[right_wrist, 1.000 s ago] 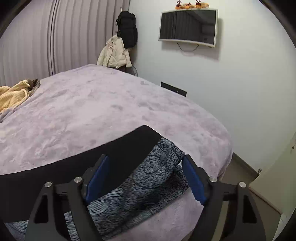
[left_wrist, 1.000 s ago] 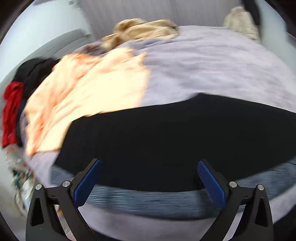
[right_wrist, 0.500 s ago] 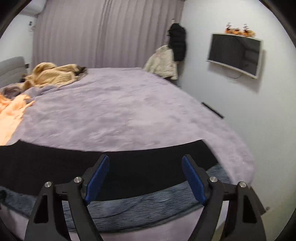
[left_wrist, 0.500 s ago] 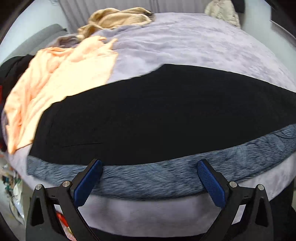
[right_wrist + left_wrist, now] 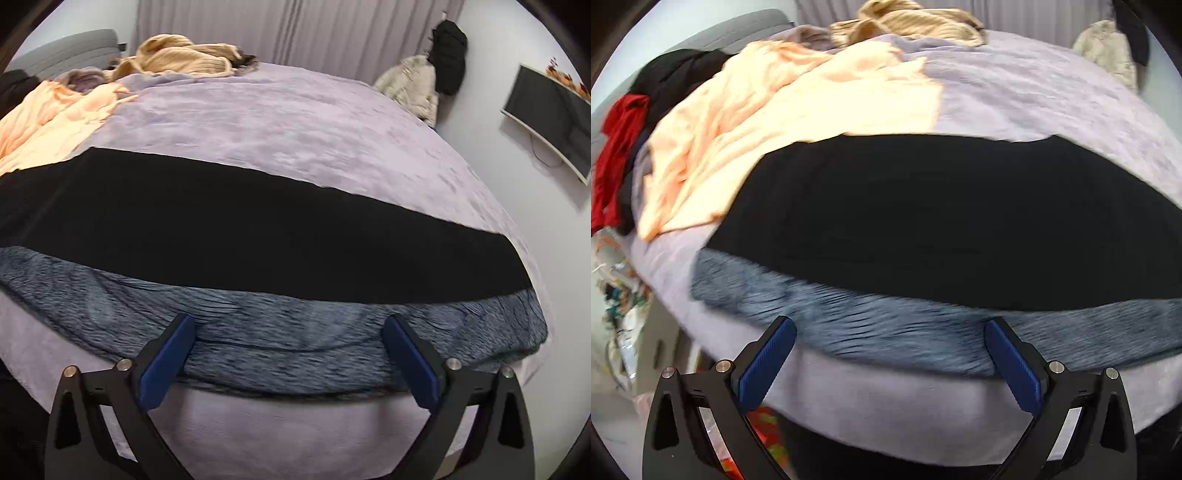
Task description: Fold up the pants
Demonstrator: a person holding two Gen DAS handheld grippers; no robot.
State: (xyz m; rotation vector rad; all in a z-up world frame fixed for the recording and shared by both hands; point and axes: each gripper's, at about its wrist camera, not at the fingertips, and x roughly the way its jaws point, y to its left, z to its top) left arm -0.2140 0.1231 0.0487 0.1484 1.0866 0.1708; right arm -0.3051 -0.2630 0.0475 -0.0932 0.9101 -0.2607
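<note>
I have both claws wide and empty. The right gripper (image 5: 288, 354) has just been opening, with nothing between its jaws; the left gripper (image 5: 890, 360) hangs the same way. Both hover over the near edge of the bed (image 5: 332, 122), where the black pants (image 5: 258, 229) lie flat on a grey patterned garment (image 5: 295, 332). My worry is pinching the grey layer or the bedspread with the pants and dragging both. The orange cloth (image 5: 775, 110) touching the pants' far corner could snag.
</note>
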